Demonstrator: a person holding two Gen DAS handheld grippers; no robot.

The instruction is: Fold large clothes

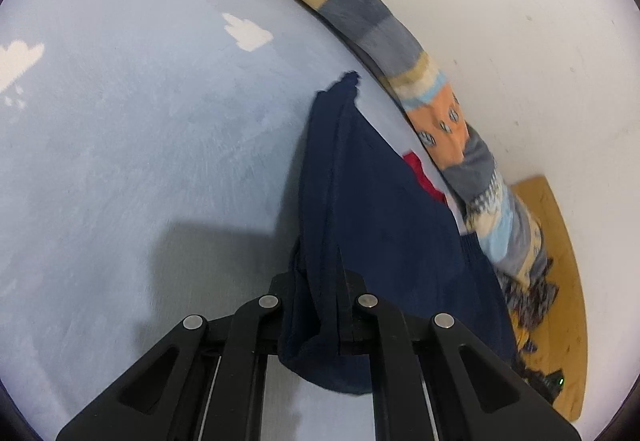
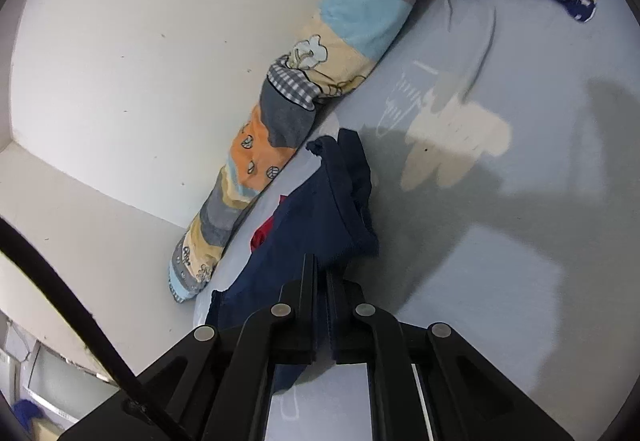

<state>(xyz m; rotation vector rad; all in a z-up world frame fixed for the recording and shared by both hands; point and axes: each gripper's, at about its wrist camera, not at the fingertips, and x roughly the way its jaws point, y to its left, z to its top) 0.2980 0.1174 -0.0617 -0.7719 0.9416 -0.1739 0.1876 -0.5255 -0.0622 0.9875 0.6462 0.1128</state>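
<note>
Left gripper (image 1: 340,281) clamped on navy garment (image 1: 384,209); right gripper (image 2: 322,281) clamped on same cloth (image 2: 320,209). Garment bunched on blue sheet (image 1: 140,141), just beside striped bolster (image 1: 440,101) at far edge. Advice: keep both pinches firm, spread edge taut, lay flat clear of bolster.

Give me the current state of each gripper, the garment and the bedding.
Left gripper: jaws shut on navy garment.
Right gripper: jaws shut on navy garment.
Navy garment: bunched, partly lifted, red patch showing.
Patterned quilt: rolled along wall.
Bedsheet: spread flat.
</note>
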